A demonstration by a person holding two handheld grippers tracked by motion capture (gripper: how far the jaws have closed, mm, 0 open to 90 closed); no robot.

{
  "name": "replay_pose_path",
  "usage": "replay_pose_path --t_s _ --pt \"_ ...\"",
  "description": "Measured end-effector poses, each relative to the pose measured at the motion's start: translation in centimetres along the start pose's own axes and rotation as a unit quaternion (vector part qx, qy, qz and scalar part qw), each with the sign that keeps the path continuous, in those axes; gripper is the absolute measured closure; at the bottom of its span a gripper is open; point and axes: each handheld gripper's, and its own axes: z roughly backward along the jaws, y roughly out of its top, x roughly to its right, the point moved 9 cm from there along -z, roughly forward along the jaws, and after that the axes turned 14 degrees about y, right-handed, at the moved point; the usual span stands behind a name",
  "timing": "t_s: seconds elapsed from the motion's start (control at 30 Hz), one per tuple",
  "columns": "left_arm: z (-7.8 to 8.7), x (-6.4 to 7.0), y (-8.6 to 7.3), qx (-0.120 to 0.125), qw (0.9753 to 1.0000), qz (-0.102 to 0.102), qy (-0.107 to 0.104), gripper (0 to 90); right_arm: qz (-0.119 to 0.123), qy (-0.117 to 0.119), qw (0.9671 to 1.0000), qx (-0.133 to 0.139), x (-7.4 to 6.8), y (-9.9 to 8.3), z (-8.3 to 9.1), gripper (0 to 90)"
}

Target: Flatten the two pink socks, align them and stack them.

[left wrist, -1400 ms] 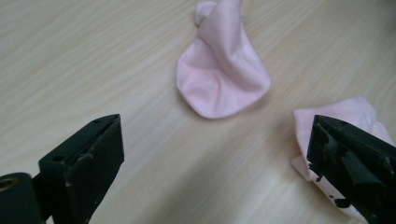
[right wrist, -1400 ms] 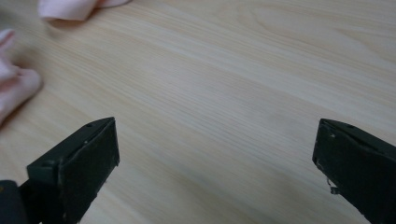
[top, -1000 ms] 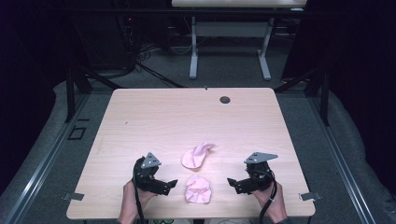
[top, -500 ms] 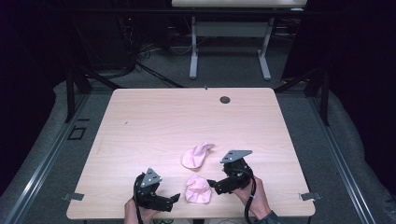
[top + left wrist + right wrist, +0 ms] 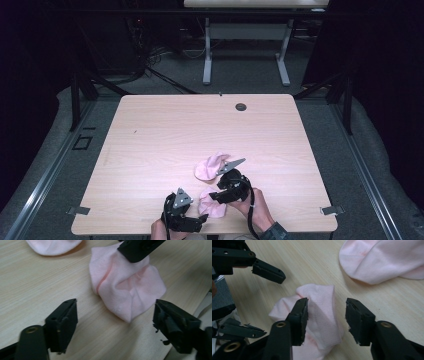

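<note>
Right gripper view: the right gripper (image 5: 325, 320) has its fingers apart over the near crumpled pink cloth sock (image 5: 317, 315), not yet gripped. The left gripper (image 5: 115, 327) waits near it with fingers apart too; the far pink cloth sock (image 5: 210, 166) lies untouched on the wooden table (image 5: 165, 135).

Looks like a lab or test room, not a home. Bare wood-top table (image 5: 150, 150) w/ cable hole (image 5: 241, 106), set on grey carpet (image 5: 325, 125) inside metal floor rails (image 5: 47, 175). Black curtains (image 5: 30, 60) at sides, loose cables (image 5: 150, 60) behind, second white-legged table (image 5: 245, 30) at back.
</note>
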Motion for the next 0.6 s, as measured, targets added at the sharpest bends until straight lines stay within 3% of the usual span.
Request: replay_pose_path --t_s 0.23,0.4,0.6 --pt "-0.3 0.4 -0.2 -0.002 0.9999 -0.013 0.0 56.6 -0.013 0.016 0.9998 -0.005 0.0 -0.6 -0.8 81.0" --pt "-0.4 0.4 -0.1 0.0 1.0 -0.009 -0.004 81.2 -0.016 0.017 0.9997 0.003 -0.3 -0.6 -0.7 84.8" --pt "0.4 -0.5 0.7 0.019 0.9998 -0.007 -0.005 86.2 -0.015 0.015 0.9993 0.032 -1.1 0.4 0.9 85.1"
